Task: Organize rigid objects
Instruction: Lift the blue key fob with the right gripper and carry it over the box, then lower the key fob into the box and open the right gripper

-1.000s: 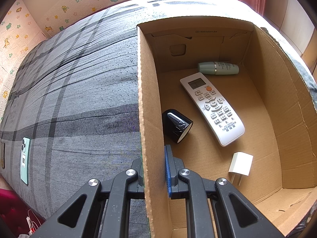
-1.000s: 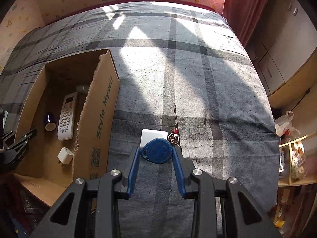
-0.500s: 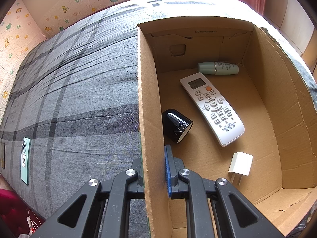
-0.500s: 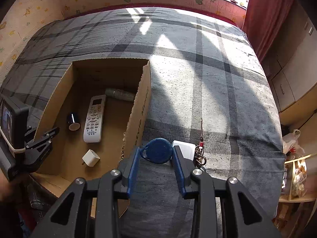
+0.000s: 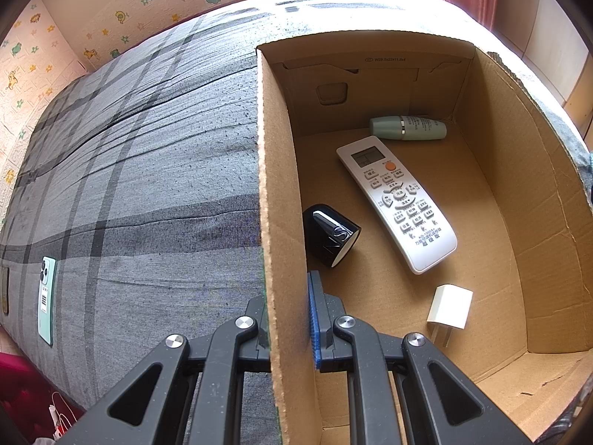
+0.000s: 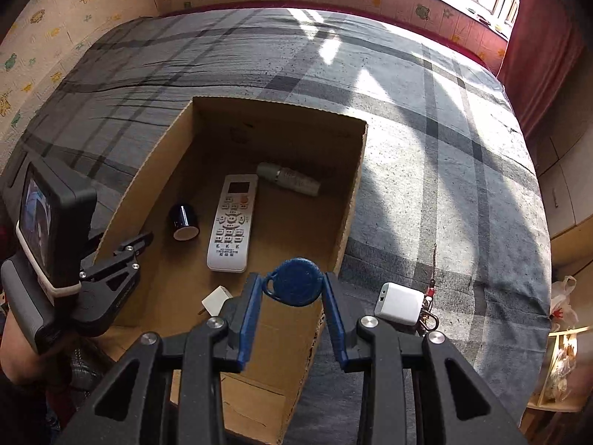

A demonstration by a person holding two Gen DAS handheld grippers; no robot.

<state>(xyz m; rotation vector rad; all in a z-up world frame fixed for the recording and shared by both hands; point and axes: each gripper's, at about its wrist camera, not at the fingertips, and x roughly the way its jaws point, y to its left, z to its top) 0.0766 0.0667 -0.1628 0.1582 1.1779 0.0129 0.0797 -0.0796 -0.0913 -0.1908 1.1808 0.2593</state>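
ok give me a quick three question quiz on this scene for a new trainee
1. True or false: the right gripper holds a round blue key fob.
2. What does the left gripper clamp?
A) the long white remote control
B) the left wall of the brown cardboard box
C) the pale green bottle
3. Fill in: the small white plug adapter lies ___ the box.

Key: 1 true; 2 B; 3 inside
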